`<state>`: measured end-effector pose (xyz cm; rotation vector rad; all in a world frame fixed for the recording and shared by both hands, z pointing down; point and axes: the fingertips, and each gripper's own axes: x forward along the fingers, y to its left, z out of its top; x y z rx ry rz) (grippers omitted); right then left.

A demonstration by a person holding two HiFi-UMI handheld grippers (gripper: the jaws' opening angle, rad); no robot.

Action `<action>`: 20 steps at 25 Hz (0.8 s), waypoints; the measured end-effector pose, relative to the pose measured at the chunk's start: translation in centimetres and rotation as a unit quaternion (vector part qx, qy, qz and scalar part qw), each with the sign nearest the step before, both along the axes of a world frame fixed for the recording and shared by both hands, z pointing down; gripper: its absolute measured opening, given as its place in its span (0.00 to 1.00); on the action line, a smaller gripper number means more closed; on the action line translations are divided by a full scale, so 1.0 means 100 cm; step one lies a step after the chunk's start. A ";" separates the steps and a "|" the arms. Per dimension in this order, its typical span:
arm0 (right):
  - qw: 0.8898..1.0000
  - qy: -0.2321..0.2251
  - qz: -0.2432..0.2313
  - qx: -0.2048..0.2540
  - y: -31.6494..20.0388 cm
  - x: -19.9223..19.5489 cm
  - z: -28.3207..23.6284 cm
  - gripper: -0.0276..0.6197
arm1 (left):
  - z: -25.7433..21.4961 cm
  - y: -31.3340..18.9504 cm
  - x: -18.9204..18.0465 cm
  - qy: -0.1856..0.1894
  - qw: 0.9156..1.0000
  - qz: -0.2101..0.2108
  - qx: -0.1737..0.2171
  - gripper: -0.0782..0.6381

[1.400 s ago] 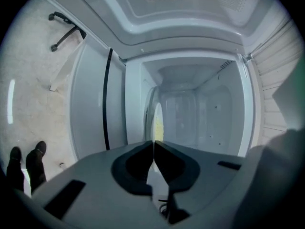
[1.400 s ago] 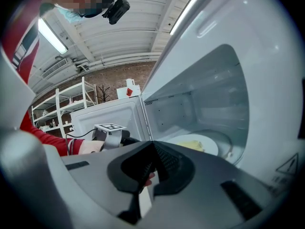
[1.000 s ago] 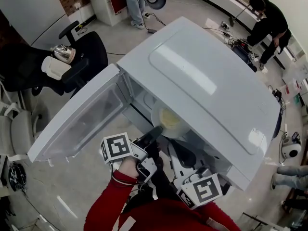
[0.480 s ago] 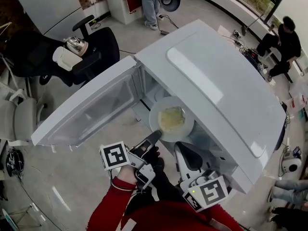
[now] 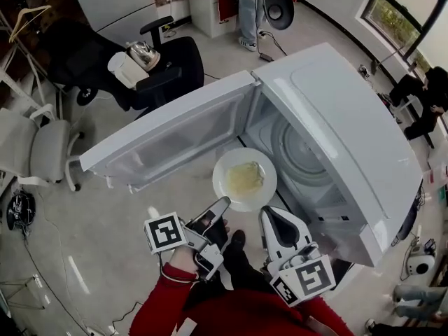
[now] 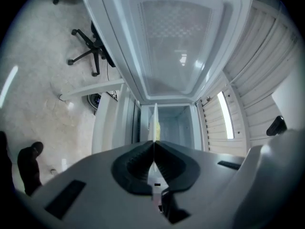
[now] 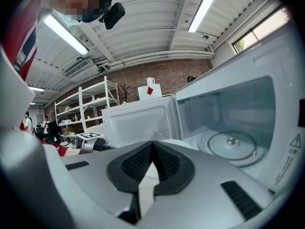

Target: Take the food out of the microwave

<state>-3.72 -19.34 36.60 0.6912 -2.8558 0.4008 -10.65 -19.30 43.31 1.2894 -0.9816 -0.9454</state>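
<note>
1. Lower centre of the head view: the left gripper [image 5: 221, 205], a grey two-jaw tool with a black-and-white marker cube, is clamped on the near rim of the round white plate [image 5: 225, 187]. The left gripper view shows that rim edge-on, pinched between the pads.
2. Just to its right, the right gripper [image 5: 270, 213] has its jaws together with nothing seen between them. It sits just beside the plate's rim and gives it no support.
3. The plate carries a flat, pale yellow portion of food [image 5: 244, 178]. It hangs above the grey floor at frame centre, outside the large white microwave oven [image 5: 336, 110] and in front of its opening.
4. Risk: a pinch on one edge of a smooth rim may let the plate sag or slip. A tilt would likely slide the food off, and a fall to the hard floor would probably break the plate.
5. Risk: the open white microwave door [image 5: 175, 135] stretches away to the plate's left. Swinging the plate left could knock its rim against the door.
6. Writing: the marker cubes show only square patterns. A warning-triangle sticker [image 7: 295, 140] at the right edge of the right gripper view has print too small to read. No brand name is visible.
</note>
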 end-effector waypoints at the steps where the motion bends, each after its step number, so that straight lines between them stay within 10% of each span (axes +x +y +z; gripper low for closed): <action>1: 1.000 0.000 -0.005 0.000 0.006 -0.003 0.000 0.06 | 0.001 0.009 -0.003 0.001 1.000 -0.006 -0.001 0.13; 20: 0.989 0.003 -0.147 0.004 0.127 -0.091 0.007 0.06 | 0.004 0.197 -0.093 0.012 0.982 -0.187 -0.018 0.13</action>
